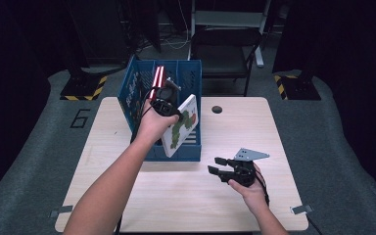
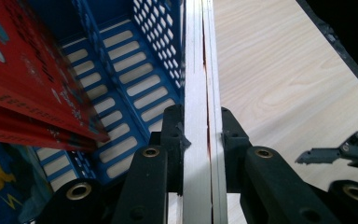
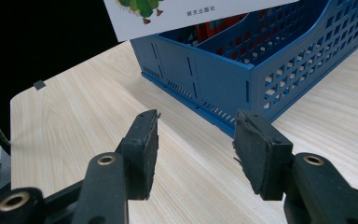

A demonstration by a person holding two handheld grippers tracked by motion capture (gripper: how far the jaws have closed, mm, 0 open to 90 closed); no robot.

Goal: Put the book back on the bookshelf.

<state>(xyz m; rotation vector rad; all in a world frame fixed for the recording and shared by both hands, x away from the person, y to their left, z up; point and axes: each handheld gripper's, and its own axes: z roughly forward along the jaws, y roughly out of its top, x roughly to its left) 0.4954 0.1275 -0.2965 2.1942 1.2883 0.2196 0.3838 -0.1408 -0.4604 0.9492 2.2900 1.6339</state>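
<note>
We are gripping the white picture book [image 1: 180,128] with our left hand-held gripper [image 2: 200,135], its jaws pinched on the book's edge, one on each cover. The book is leaning tilted at the near right of the blue crate [image 1: 132,90], which is sitting on the bench [image 1: 235,127] toward twelve o'clock of its middle. Red books [image 2: 28,88] are standing in the crate at nine o'clock of the held one. Our right hand-held gripper [image 1: 217,165] is hovering over the bench at four o'clock of the crate, jaws spread wide and holding nothing, well apart from the book.
</note>
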